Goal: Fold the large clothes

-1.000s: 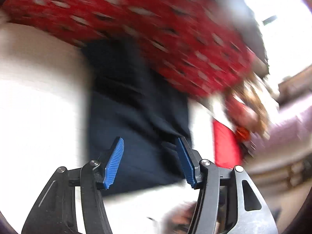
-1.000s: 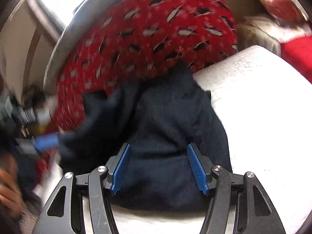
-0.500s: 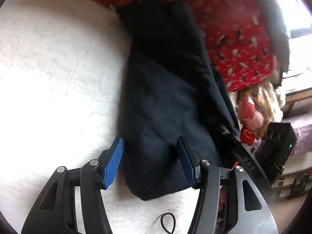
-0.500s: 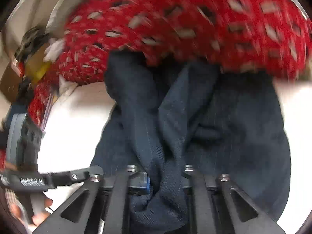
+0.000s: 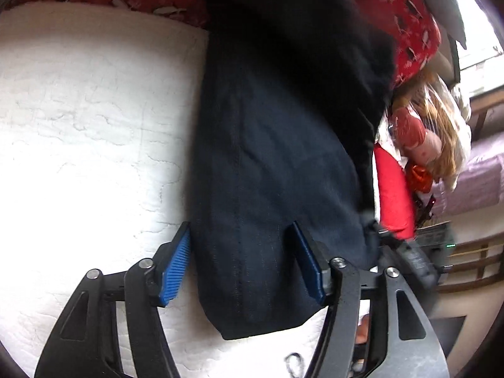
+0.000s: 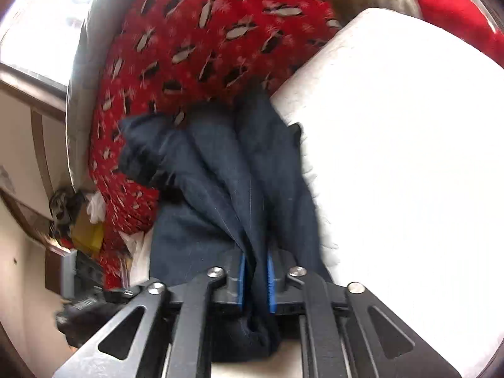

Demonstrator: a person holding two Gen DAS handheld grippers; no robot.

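Pinching dark garment (image 6: 220, 189) in right claw (image 6: 255, 280), left claw (image 5: 242, 264) wide, straddling its hem

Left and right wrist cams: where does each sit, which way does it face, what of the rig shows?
Left wrist: on the left gripper, looking along its open fingers at the dark garment on the white cover.
Right wrist: on the right gripper, fingers shut on bunched garment; cover to the right.
Shared: garment, cover, red penguin blanket beyond.
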